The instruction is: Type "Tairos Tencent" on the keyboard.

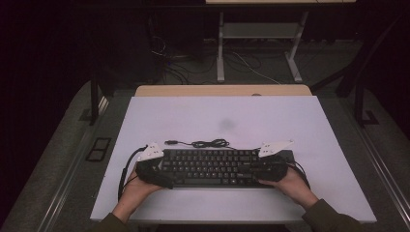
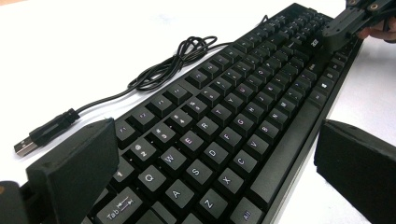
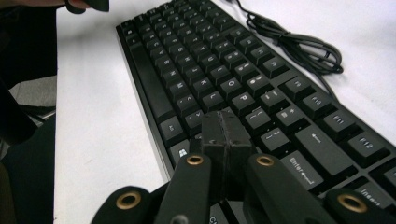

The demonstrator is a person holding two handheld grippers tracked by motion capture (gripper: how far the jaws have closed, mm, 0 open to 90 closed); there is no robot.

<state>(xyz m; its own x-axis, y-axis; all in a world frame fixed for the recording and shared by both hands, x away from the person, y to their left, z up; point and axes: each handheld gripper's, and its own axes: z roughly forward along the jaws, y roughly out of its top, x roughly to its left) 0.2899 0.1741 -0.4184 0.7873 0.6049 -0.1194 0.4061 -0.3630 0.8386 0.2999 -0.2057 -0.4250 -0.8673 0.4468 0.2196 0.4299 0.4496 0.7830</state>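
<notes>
A black keyboard [image 1: 212,166] lies across the near part of the white tabletop [image 1: 217,116], its keys facing up. Its coiled black USB cable [image 1: 208,143] rests loose just behind it. My left gripper [image 1: 163,169] is at the keyboard's left end, open. In the left gripper view its two jaws stand wide on either side of the keyboard [image 2: 224,126], with bare table showing beside the near jaw. My right gripper [image 1: 263,169] is over the right end. In the right gripper view its jaws [image 3: 226,133] are shut together above the keys [image 3: 210,70], holding nothing.
A faint grey smudge [image 1: 226,124] marks the tabletop behind the cable. The USB plug [image 2: 37,135] lies free on the table. A wooden desk edge [image 1: 222,90] runs along the far side. Beyond it stand white desk legs [image 1: 220,48] and floor cables.
</notes>
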